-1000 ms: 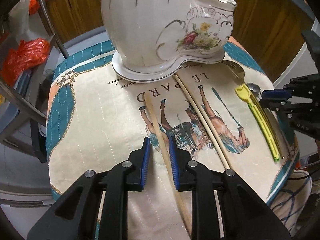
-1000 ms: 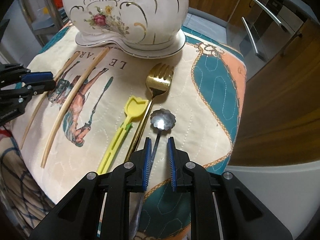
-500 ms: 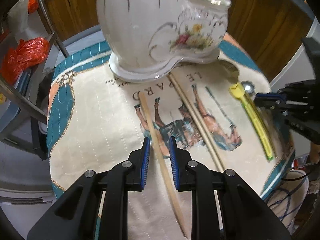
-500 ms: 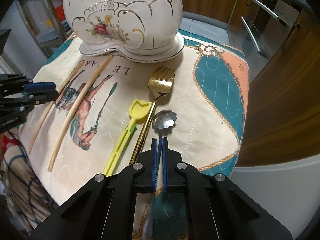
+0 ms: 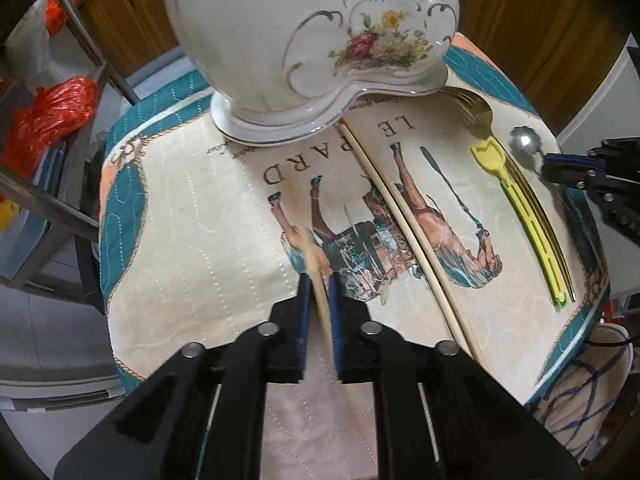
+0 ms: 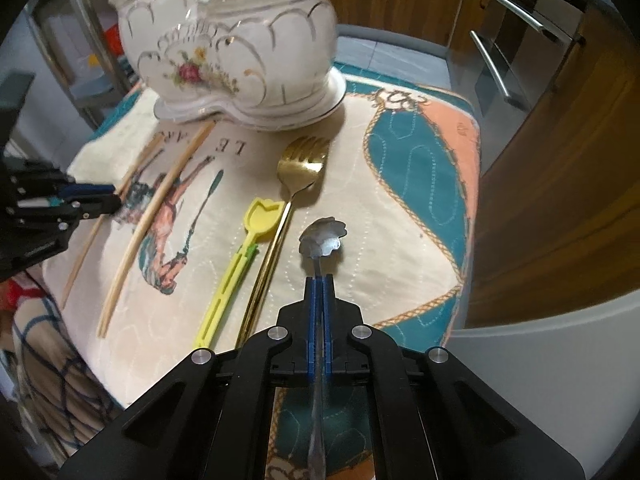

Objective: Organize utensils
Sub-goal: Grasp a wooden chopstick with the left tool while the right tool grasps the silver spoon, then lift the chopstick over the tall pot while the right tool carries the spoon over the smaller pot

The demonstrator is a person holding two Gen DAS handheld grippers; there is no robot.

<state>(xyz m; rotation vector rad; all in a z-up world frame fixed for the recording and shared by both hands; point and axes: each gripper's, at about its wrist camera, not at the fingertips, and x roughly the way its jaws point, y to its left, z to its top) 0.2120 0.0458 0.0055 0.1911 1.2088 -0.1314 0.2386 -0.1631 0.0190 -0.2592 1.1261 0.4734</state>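
We've got both claws pinched: right gripper (image 6: 319, 280) on the flower-bowled silver spoon (image 6: 323, 237), left gripper (image 5: 319, 280) on the thin wooden chopstick (image 5: 313, 258). Both lie lengthwise twd the white floral ceramic holder (image 6: 240, 52) at the far side, chopstick nearer it.

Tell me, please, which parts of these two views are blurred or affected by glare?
Left wrist view: the chopstick between the left gripper pads is motion-smeared; the cloth print stays sharp. Right wrist view: the ceramic holder looks soft, and glare brightens the silver spoon bowl and gold fork.

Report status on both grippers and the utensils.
Right gripper shut on silver flower-bowl spoon. Left gripper closing around wooden chopstick, blurred. Second chopstick, gold fork, yellow plastic pick on cloth. White ceramic holder unobstructed.
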